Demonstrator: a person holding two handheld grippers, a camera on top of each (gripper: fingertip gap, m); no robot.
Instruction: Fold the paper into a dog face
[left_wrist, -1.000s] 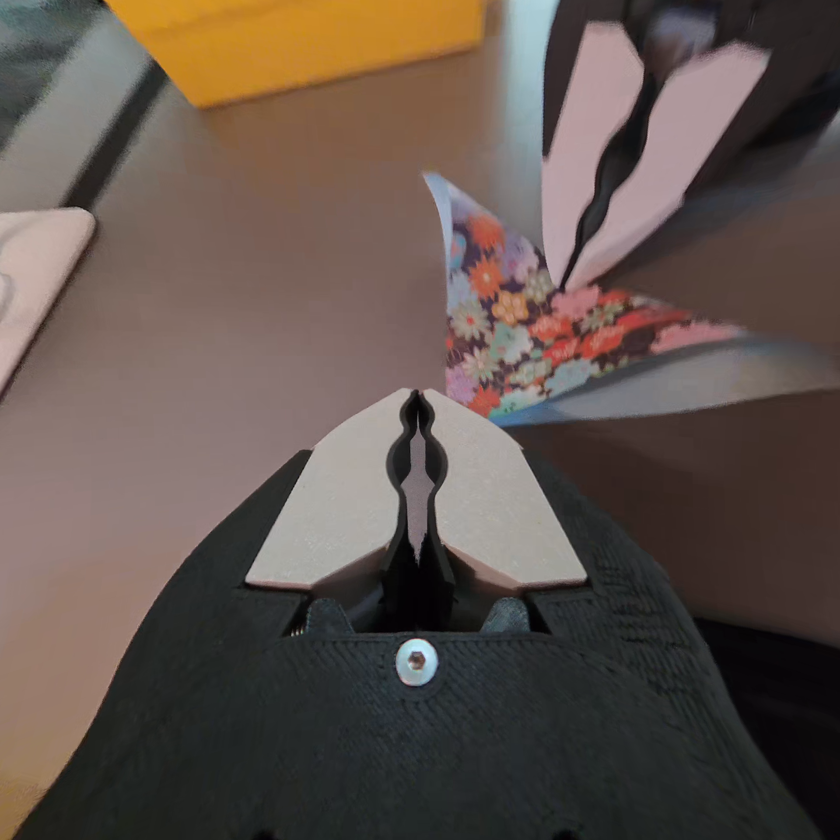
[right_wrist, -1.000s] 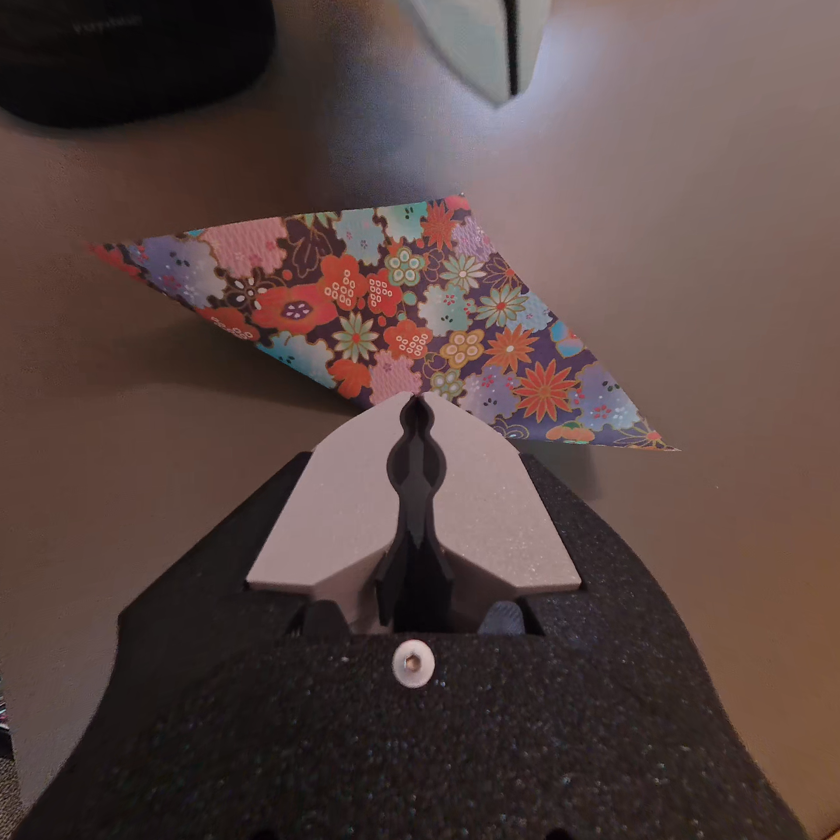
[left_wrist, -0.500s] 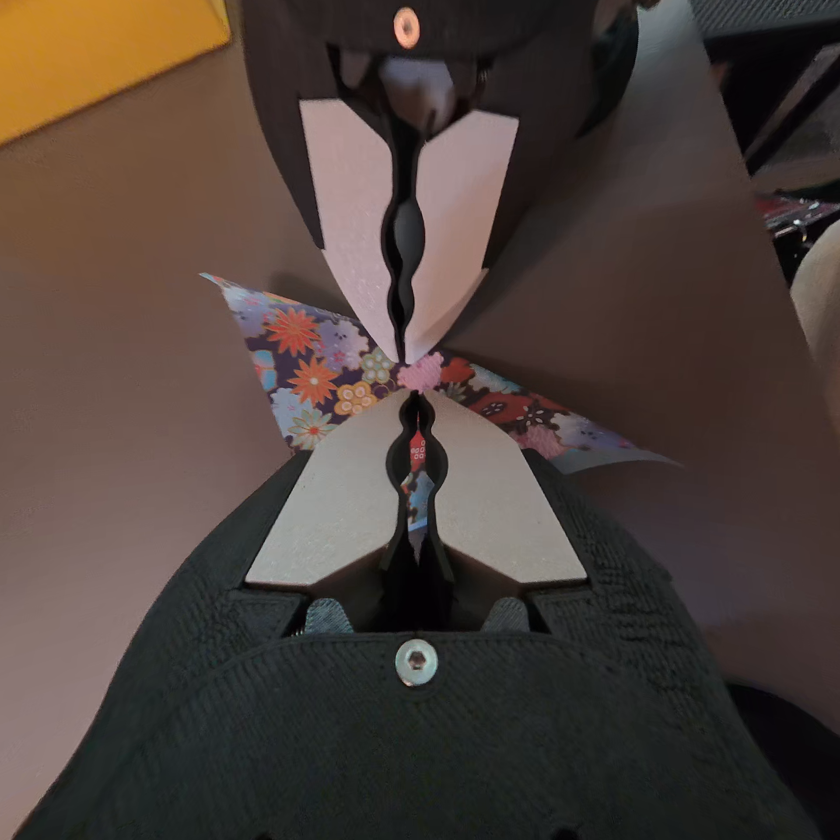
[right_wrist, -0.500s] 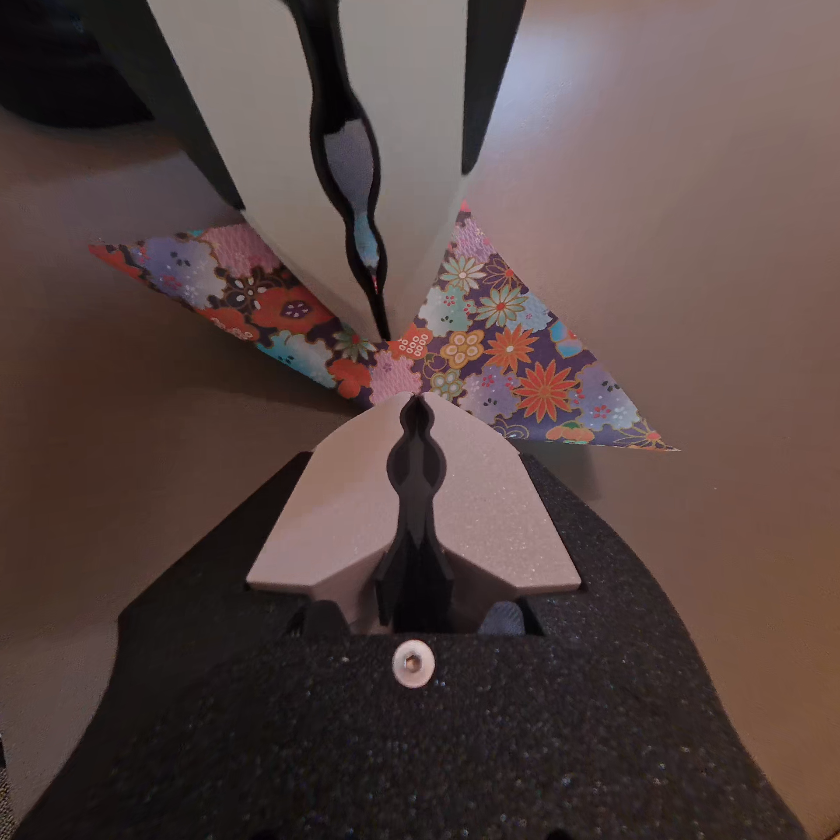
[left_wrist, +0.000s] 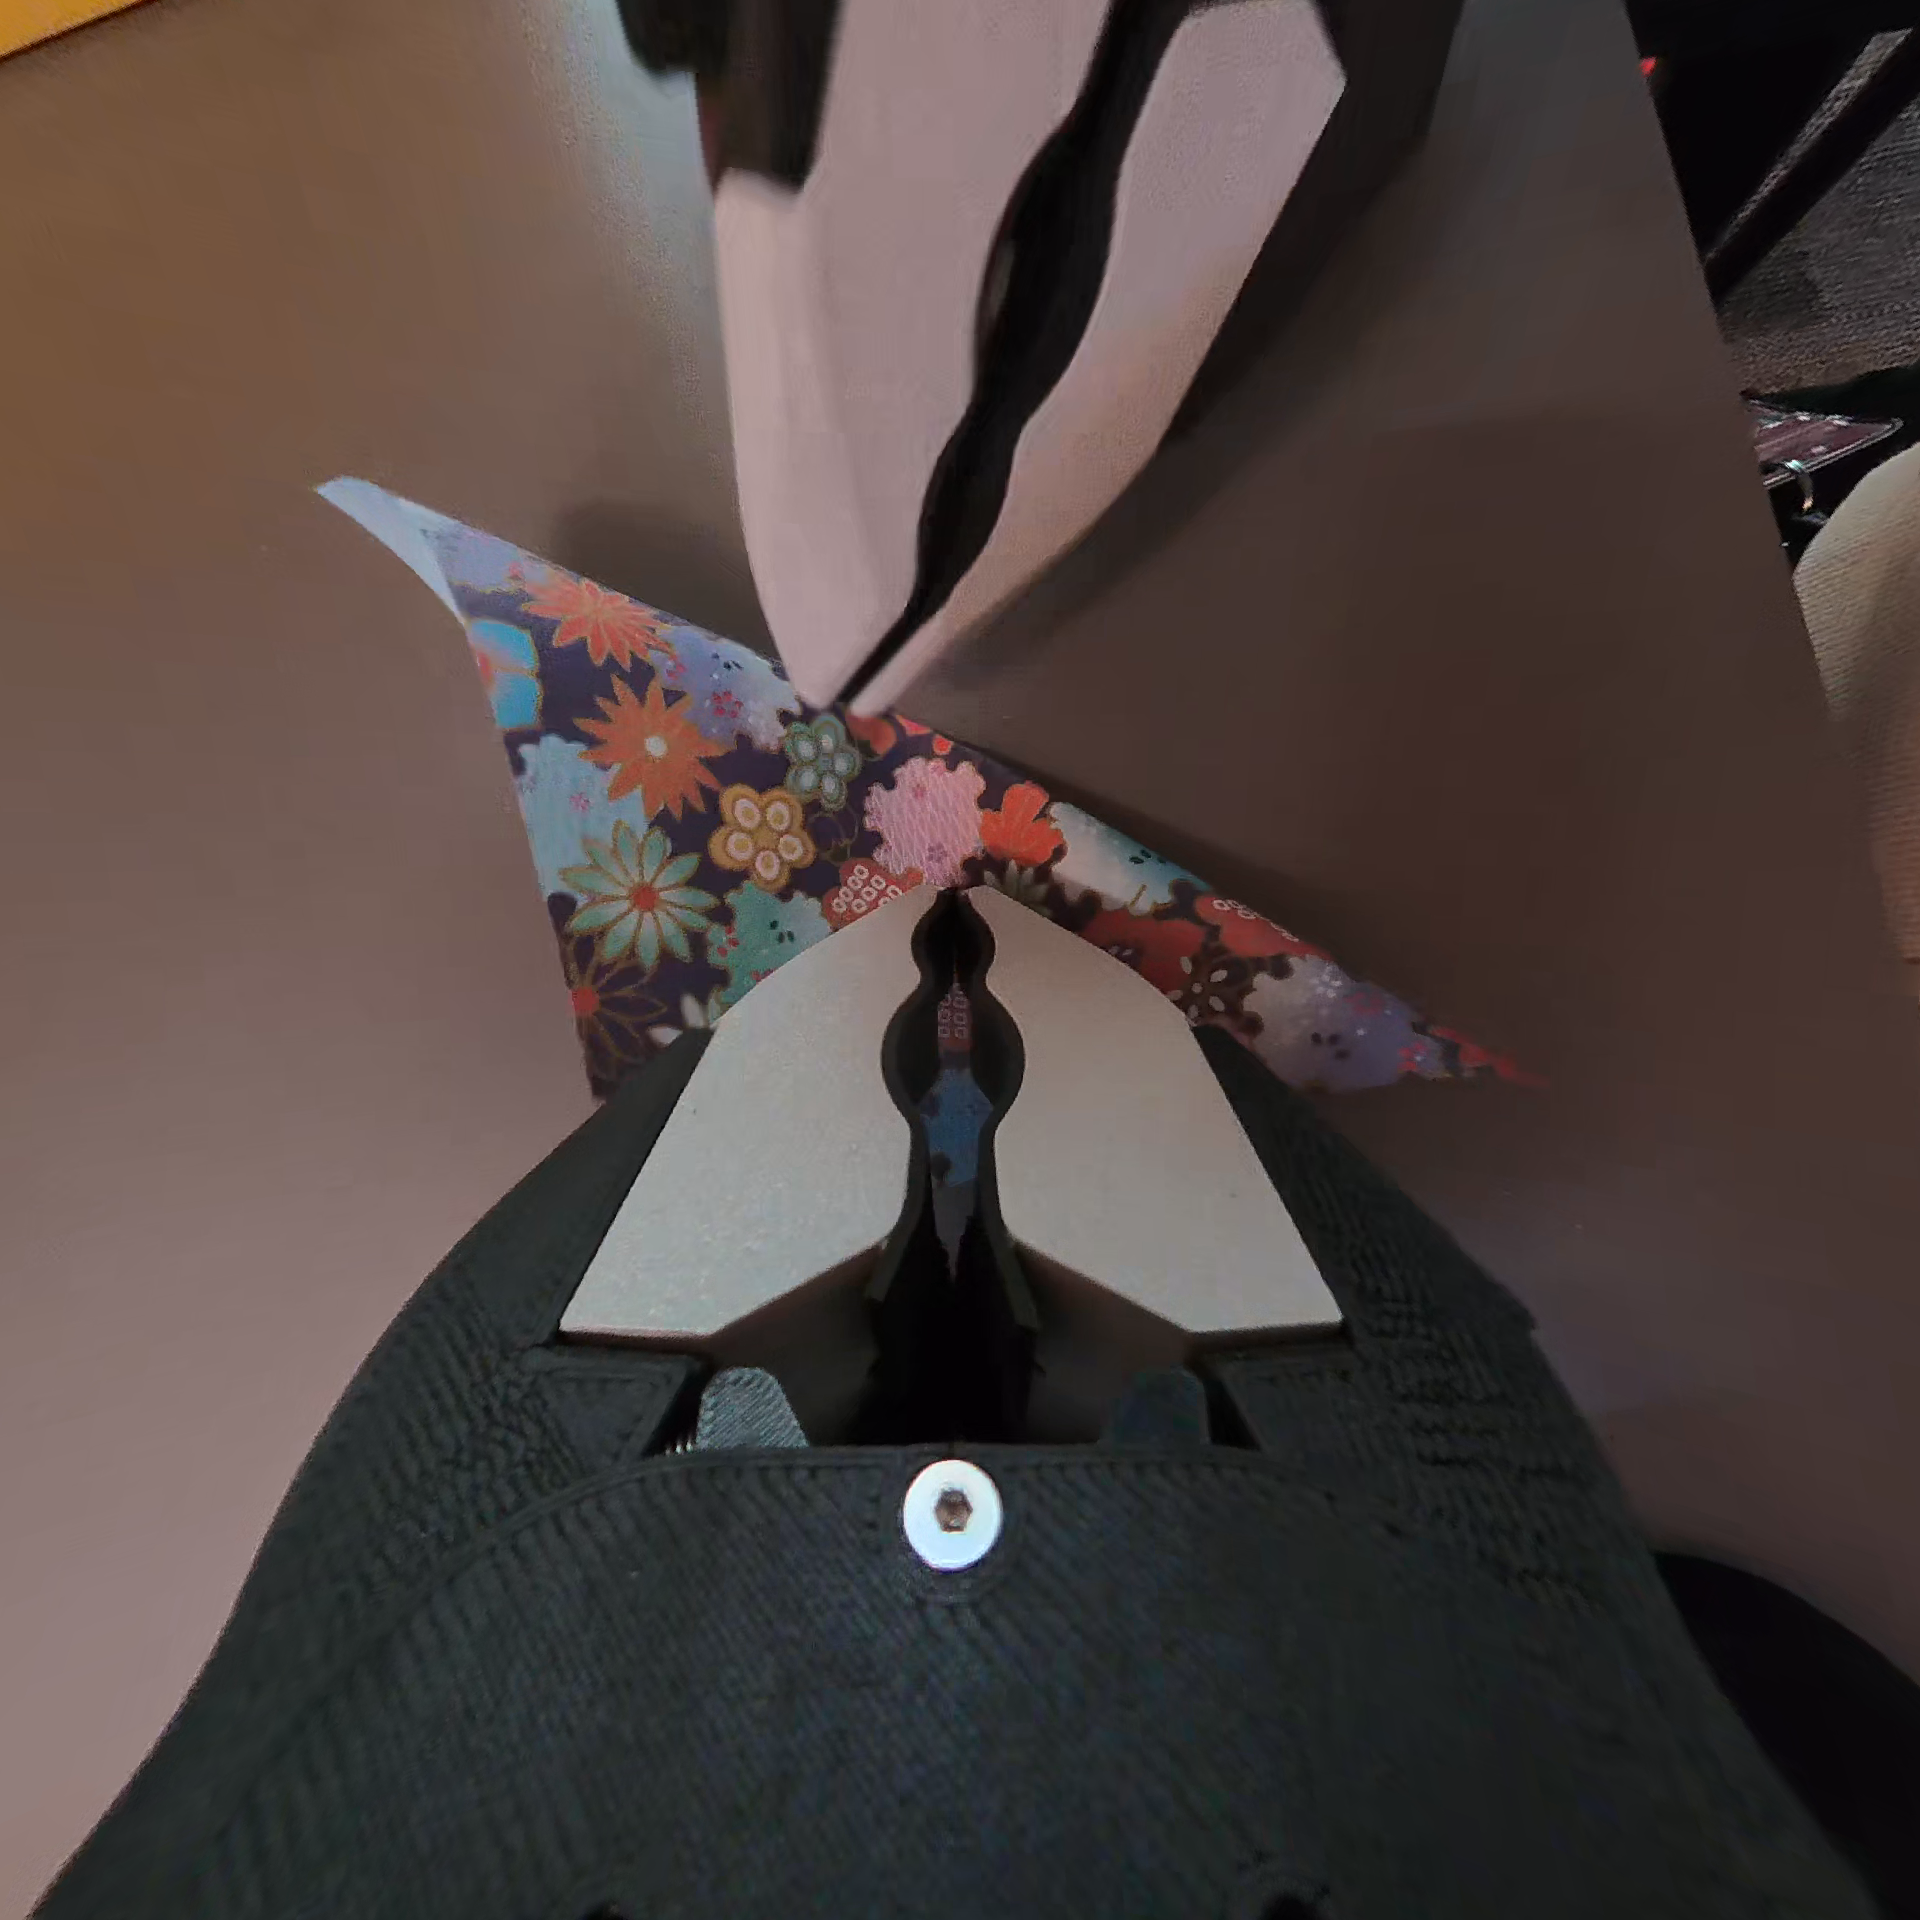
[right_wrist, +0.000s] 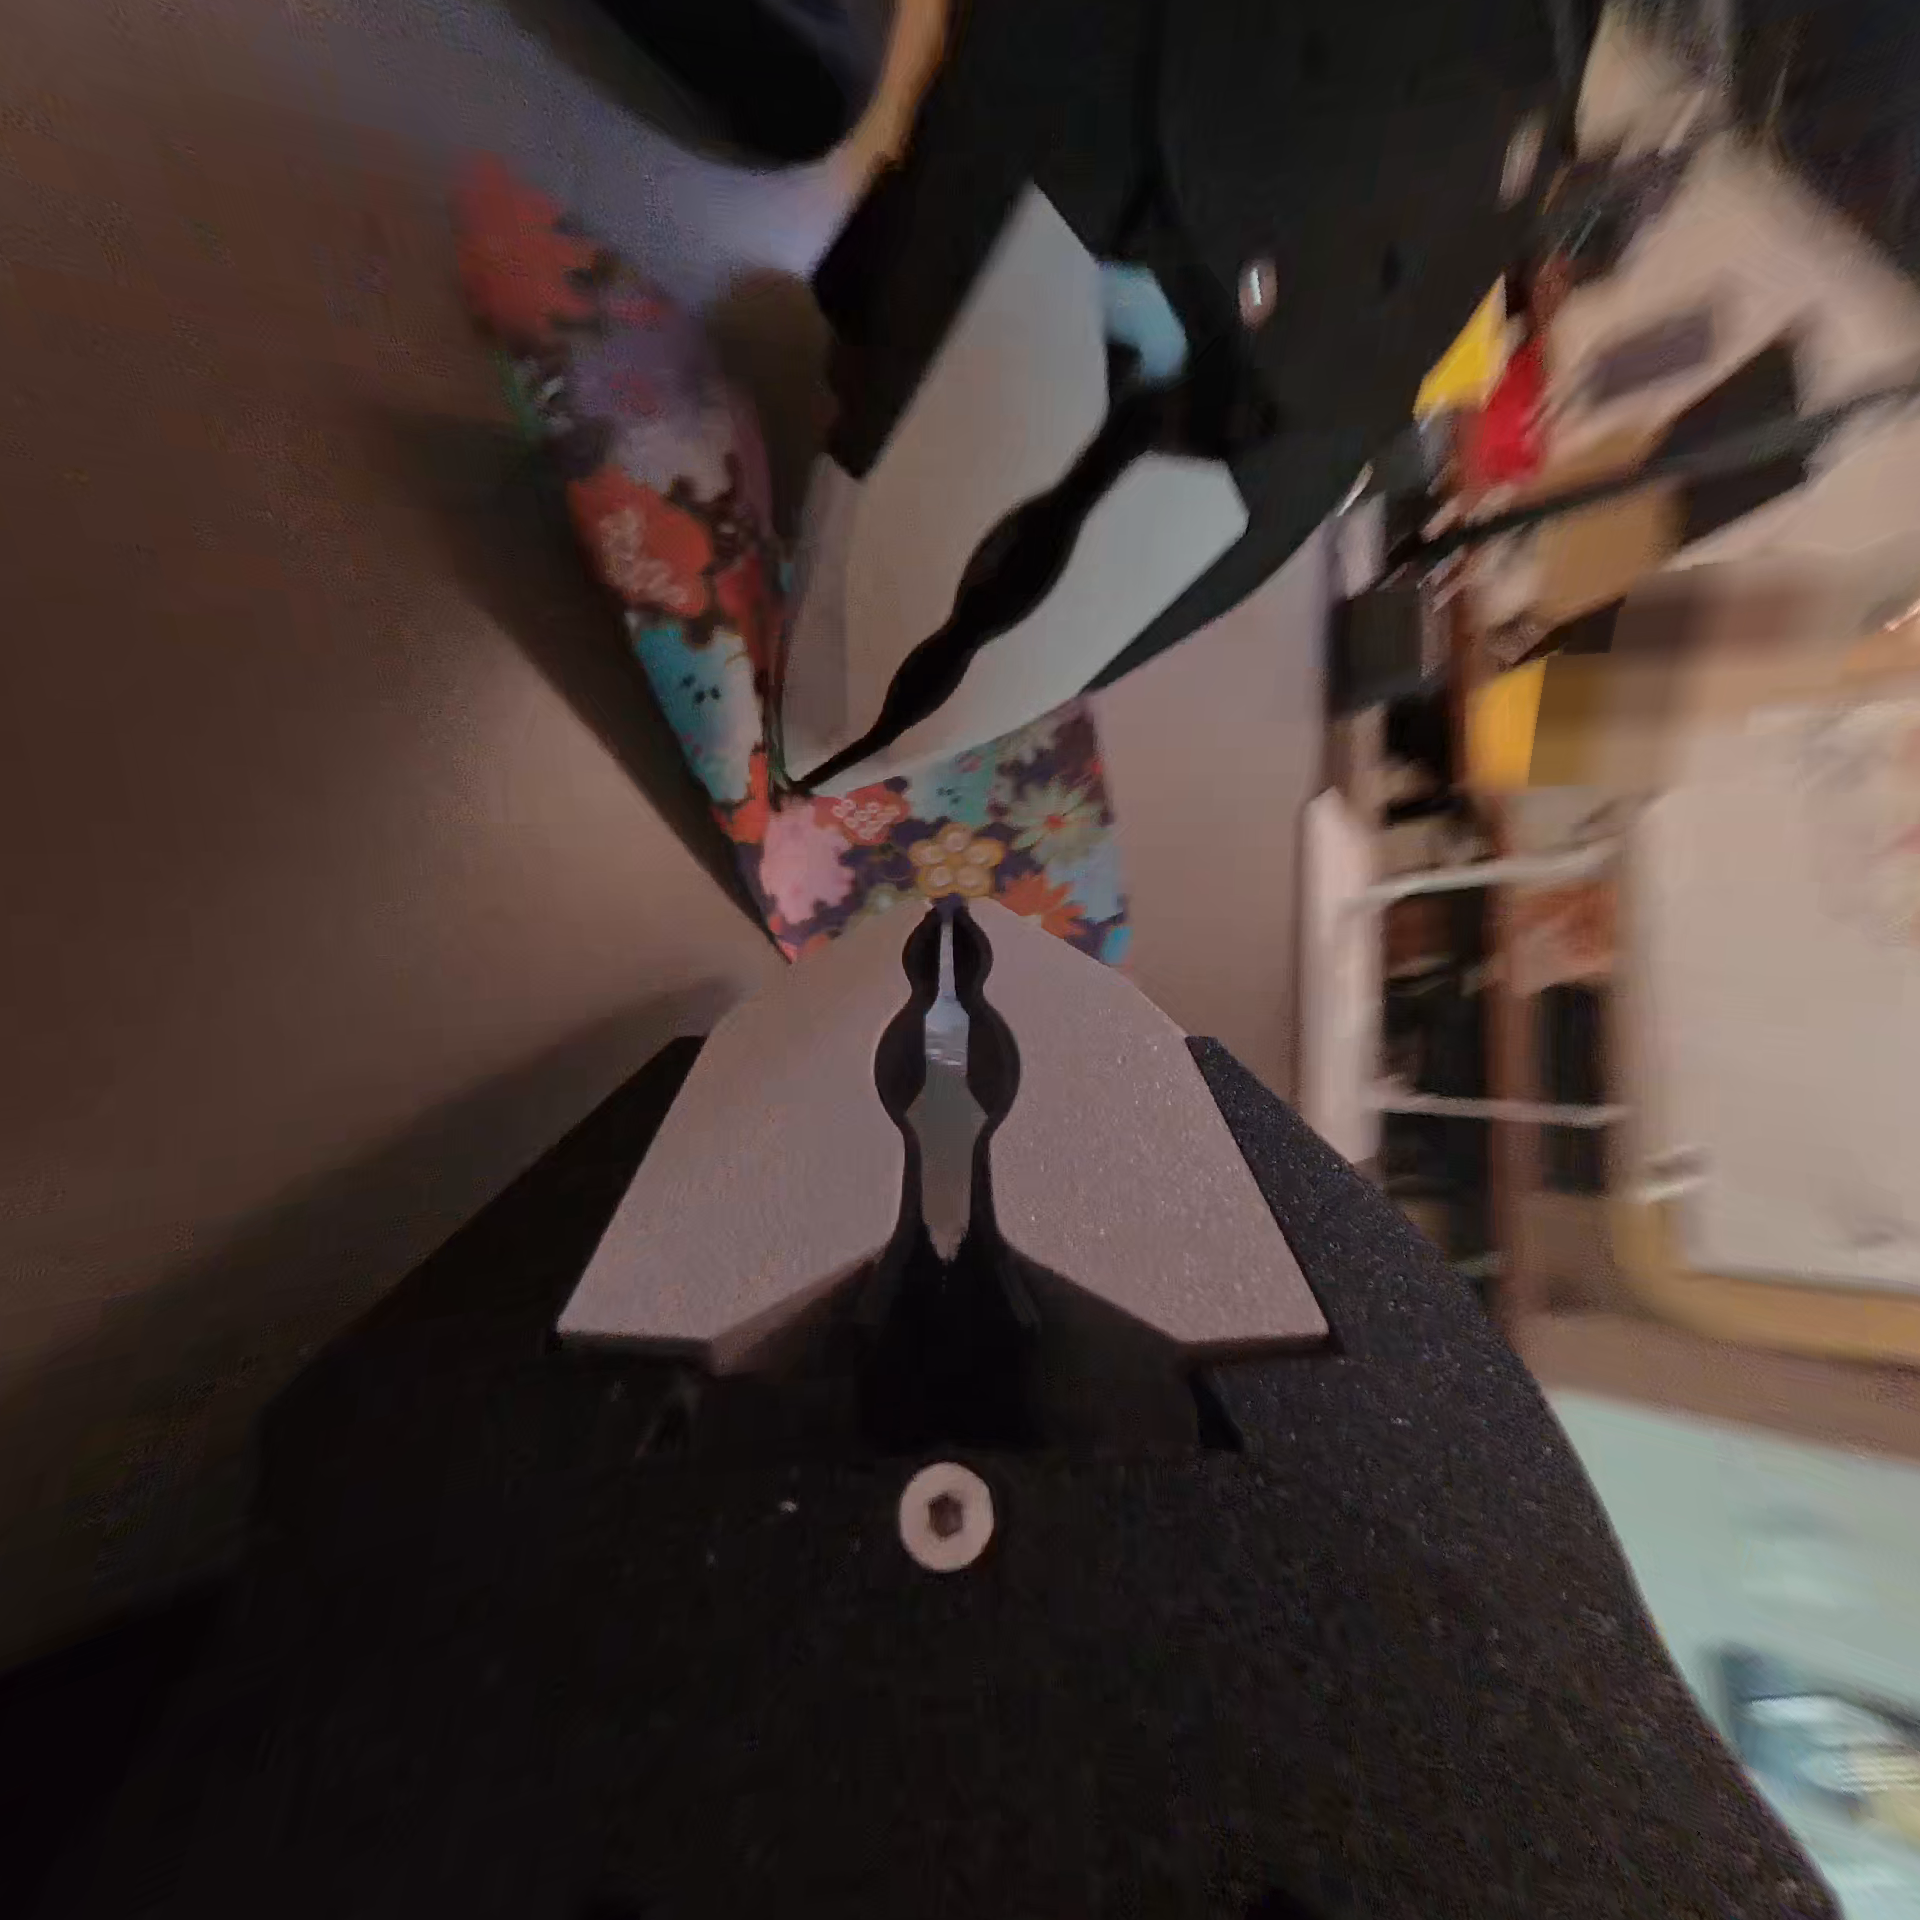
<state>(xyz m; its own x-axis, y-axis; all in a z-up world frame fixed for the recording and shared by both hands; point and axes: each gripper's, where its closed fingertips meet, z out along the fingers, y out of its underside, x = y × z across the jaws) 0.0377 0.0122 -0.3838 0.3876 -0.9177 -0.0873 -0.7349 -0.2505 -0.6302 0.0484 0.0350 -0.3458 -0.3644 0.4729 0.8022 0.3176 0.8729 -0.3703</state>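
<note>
The floral origami paper (left_wrist: 665, 790) is folded into a triangle and lies on the brown table (left_wrist: 260, 727). Its left corner curls up and shows the white underside. My left gripper (left_wrist: 951, 902) is shut with its tips resting on the middle of the paper, and the pattern shows through the slot between the fingers. My right gripper (left_wrist: 831, 709) comes in from the far side, shut on the paper's far edge. The right wrist view is blurred and tilted. There the paper (right_wrist: 935, 842) sits just ahead of my right gripper (right_wrist: 951, 914), with a white strip in its slot. The left gripper (right_wrist: 795, 779) meets the paper.
The table's right edge (left_wrist: 1745, 416) runs close by, with dark items beyond it. A yellow box corner (left_wrist: 31, 26) is at the far left. Blurred shelves (right_wrist: 1507, 935) fill the right of the right wrist view.
My left gripper swung over onto the paper's middle and stayed there. My right gripper has now tilted and turned sharply with the paper's edge, and the paper's left corner has lifted.
</note>
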